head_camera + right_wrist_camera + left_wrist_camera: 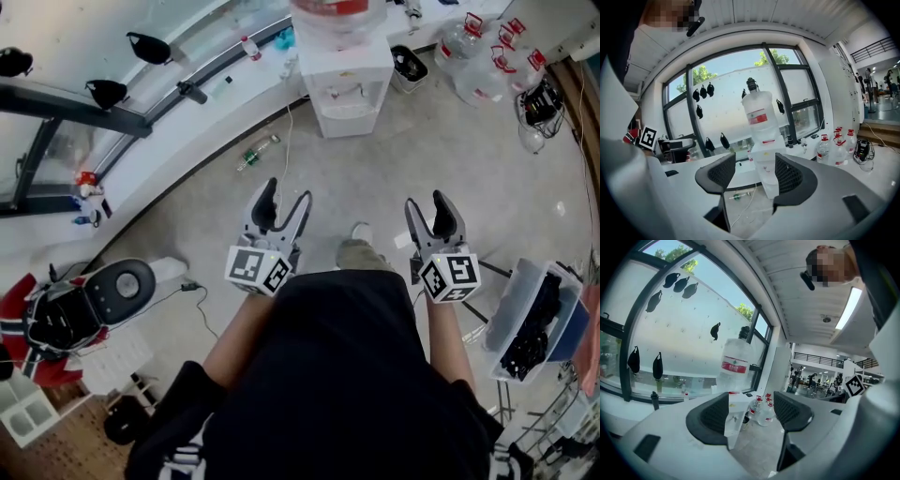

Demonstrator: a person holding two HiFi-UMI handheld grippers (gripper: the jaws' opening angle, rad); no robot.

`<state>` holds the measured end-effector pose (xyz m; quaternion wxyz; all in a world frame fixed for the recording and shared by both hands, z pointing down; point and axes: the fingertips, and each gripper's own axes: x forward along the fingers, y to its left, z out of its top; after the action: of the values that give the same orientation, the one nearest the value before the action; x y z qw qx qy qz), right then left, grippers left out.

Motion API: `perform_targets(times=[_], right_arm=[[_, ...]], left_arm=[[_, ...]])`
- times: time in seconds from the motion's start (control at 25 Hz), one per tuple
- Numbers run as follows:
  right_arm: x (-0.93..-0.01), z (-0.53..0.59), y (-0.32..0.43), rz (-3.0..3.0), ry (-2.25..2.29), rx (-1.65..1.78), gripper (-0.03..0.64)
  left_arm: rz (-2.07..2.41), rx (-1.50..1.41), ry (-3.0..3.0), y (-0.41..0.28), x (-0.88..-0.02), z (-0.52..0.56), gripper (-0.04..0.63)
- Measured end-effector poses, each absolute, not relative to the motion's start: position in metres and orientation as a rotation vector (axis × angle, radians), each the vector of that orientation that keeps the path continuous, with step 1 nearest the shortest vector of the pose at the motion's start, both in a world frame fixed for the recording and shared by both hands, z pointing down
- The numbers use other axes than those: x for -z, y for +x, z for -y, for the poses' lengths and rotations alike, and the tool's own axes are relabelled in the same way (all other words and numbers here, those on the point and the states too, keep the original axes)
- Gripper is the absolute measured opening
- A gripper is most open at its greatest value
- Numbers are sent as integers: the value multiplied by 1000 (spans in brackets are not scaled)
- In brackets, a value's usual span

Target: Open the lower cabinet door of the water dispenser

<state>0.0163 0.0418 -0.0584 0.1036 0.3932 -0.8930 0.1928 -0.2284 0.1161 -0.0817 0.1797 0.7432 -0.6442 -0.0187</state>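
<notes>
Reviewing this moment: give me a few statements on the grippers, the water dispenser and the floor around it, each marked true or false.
1. The left gripper and right gripper are both open, with nothing between their fingers. True.
2. The left gripper touches the water dispenser. False: the dispenser stands well ahead, apart from both grippers.
3. A large bottle sits upside down on top of the dispenser. True.
4. In the head view, the spare water bottles stand to the left of the dispenser. False: they stand to its right.
5. A green bottle lies on the floor near the dispenser. True.
</notes>
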Motion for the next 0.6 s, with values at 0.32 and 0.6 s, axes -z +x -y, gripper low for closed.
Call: perform_targets(times=[0.32,0.6], right_arm=[[55,27,52,2655,1123,-528,232],[55,63,78,2666,1158,-526,232]], left_arm=[[1814,12,2114,-187,84,-55,279],[1804,-16,2147,-164,87,-16,279]])
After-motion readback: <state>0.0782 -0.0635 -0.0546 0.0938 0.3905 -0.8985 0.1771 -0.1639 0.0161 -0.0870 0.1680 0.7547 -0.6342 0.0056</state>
